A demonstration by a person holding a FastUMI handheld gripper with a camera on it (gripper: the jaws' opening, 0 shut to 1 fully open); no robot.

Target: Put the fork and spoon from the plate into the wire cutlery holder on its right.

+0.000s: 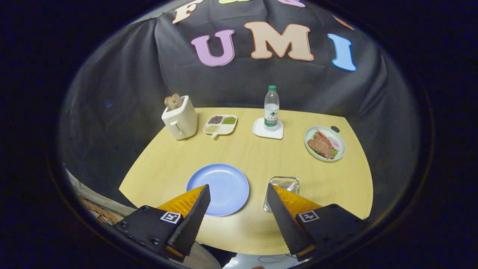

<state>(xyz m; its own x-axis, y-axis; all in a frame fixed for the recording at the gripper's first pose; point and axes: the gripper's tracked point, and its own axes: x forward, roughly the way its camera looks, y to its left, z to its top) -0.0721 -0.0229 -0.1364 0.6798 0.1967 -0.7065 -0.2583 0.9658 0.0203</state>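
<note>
The blue plate [220, 186] sits low in the middle of the frame on the wooden table [246, 157], and from here you can't make out a fork or spoon on it, its face just looks bare blue. Right beside it, a bit to the right, is the wire cutlery holder [283, 186], partly hidden behind your right finger, so you can't tell what's inside.

Your gripper [238, 190] is spread wide with nothing between the fingers. The left fingertip overlaps the plate's near left edge and the right one covers the holder's lower side.

Further up the frame, well apart from the plate: a white toaster [180, 118] with bread [173, 101] poking out at upper left, a divided tray of grains [220, 124] next to it, a water bottle [271, 107] standing on a white coaster [268, 129] in the middle, and a plate of meat [325, 143] off to the right. Nothing sits between plate and holder.
</note>
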